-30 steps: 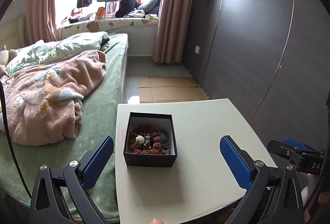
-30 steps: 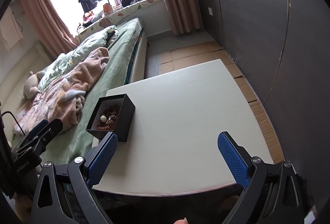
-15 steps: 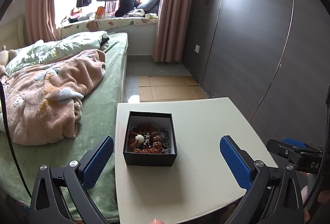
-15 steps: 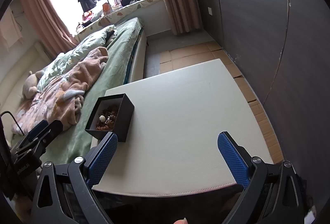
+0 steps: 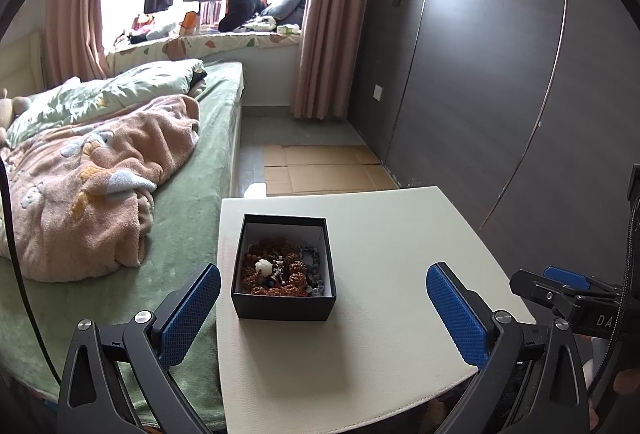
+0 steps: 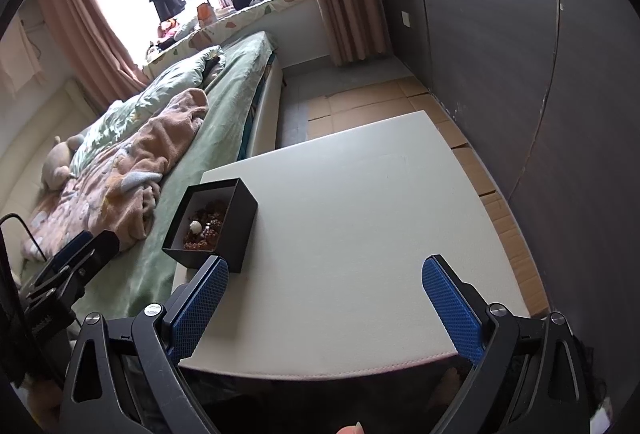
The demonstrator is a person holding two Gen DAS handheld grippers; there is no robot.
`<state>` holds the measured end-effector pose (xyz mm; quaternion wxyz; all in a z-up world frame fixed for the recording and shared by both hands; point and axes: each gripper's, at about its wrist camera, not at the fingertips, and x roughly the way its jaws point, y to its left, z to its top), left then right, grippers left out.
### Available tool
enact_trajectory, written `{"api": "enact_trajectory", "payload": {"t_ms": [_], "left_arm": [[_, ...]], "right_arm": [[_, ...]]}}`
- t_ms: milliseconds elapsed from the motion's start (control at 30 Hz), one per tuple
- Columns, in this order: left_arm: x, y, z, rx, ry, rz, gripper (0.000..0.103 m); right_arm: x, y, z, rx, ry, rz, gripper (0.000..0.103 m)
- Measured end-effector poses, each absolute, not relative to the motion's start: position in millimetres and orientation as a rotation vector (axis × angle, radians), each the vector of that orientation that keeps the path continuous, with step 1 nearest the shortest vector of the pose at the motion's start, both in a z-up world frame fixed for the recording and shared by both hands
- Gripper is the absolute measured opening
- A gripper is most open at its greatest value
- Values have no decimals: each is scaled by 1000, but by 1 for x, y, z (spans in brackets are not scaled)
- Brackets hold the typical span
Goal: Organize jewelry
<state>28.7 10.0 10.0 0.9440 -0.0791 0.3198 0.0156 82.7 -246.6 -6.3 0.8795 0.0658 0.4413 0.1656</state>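
Note:
A small open black box (image 5: pixel 283 270) with a white lining stands on the left side of a cream table (image 5: pixel 380 314). Inside lie brown bead bracelets (image 5: pixel 280 270) with a white bead, and a grey bead strand at its right side. The box also shows in the right wrist view (image 6: pixel 214 224). My left gripper (image 5: pixel 322 298) is open and empty, held above the table's near edge, short of the box. My right gripper (image 6: pixel 324 298) is open and empty, to the right of the box over the table's front edge. Each gripper shows at the edge of the other's view.
A bed (image 5: pixel 188 202) with a green sheet and a pink blanket (image 5: pixel 92 178) touches the table's left side. A dark panelled wall (image 5: pixel 520 94) runs along the right. Cardboard sheets (image 5: pixel 320 170) lie on the floor beyond the table.
Almost nothing: the right wrist view has shifted very slightly, and the box sits a touch further left in it. Both grippers stay open.

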Motion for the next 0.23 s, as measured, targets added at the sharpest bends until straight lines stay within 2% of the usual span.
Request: {"api": "enact_trajectory", "payload": {"t_ms": [233], "left_arm": [[28,7,10,-155,652,27,103]], "right_arm": [[82,-248,-7,137,923,341,98]]}}
